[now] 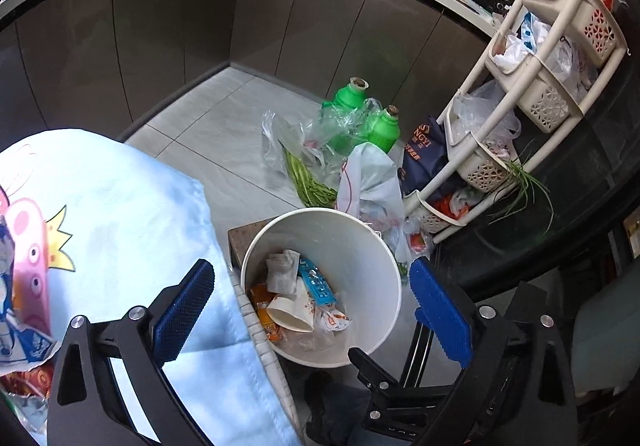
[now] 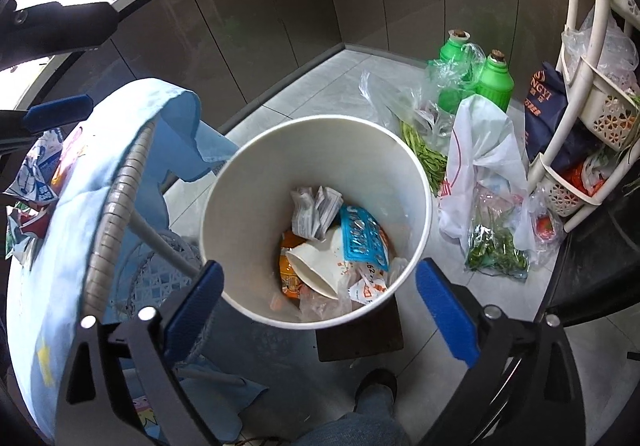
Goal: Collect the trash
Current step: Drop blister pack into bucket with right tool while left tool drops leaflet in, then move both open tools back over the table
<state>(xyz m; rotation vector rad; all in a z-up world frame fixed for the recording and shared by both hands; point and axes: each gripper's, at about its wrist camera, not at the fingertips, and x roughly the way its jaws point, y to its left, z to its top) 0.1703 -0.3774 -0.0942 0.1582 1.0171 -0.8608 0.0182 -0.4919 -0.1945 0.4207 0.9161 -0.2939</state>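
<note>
We hold both tools over a white bin [image 2: 248, 206] that stands on a small dark stool [image 2: 360, 334] on the tiled floor [image 1: 208, 118]. Our left tool [image 1: 312, 310] is spread wide with nothing between its blue pads [image 1: 184, 306], and the bin's mouth shows between them in the left wrist view. Our right tool [image 2: 316, 310] is likewise spread wide and empty, its blue pads [image 2: 448, 314] framing the near rim of the bin.

The trash already lies at the bottom of the bin: a white paper cup [image 2: 316, 266] on its side, a turquoise wrapper [image 2: 362, 238] resting against it, a crumpled grey-white packet [image 2: 314, 212] just behind, an orange wrapper [image 2: 290, 274] underneath, and a white wrapper with orange print [image 2: 370, 288] towards the near side.

To the left of the bin is a round table covered with a light blue cloth [image 1: 120, 214]; more crumpled wrappers [image 2: 36, 174] lie on it at its far left edge, seen in the right wrist view.

On the floor behind the bin are two green bottles [image 1: 350, 98], clear plastic bags [image 1: 288, 134] with long green beans [image 1: 308, 182], a white plastic bag [image 2: 480, 150] and a dark blue bag [image 1: 424, 154]. A cream tiered basket rack [image 1: 532, 62] holding plastic bags stands at the right. Grey cabinet fronts [image 1: 160, 26] under a cluttered counter run along the back. A shoe and a denim leg [image 2: 372, 398] show at the bottom of the right wrist view
</note>
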